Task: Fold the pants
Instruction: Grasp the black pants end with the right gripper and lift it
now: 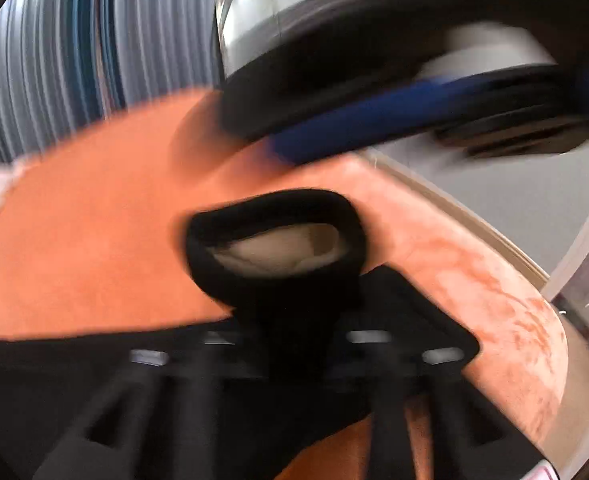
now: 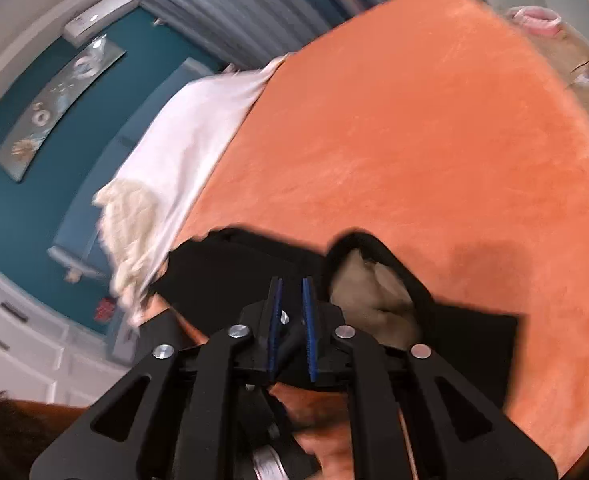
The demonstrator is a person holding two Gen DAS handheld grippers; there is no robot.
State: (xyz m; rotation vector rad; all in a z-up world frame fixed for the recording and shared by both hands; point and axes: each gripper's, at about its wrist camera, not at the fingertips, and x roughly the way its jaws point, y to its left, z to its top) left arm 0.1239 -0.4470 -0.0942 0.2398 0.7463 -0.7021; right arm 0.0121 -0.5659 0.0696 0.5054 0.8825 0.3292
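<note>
Black pants with a pale beige lining hang from both grippers over an orange bedspread [image 2: 434, 128]. In the left wrist view the pants [image 1: 278, 216] bunch up between the fingers, the lining showing in an open loop of fabric. My left gripper [image 1: 294, 344] is shut on that fabric. In the right wrist view the pants [image 2: 374, 280] spread to both sides of the blue-padded fingers [image 2: 309, 320]. My right gripper [image 2: 292, 292] is shut on the black fabric. The other gripper shows blurred at the top of the left wrist view [image 1: 414, 100].
The orange bedspread [image 1: 94, 220] covers the bed. A white sheet with a cream fringed throw [image 2: 182, 152] lies at its far left. A teal wall with a long picture [image 2: 58, 108] and blue-grey curtains [image 2: 254, 4] stand behind. Floor shows at the bed's edge [image 1: 514, 192].
</note>
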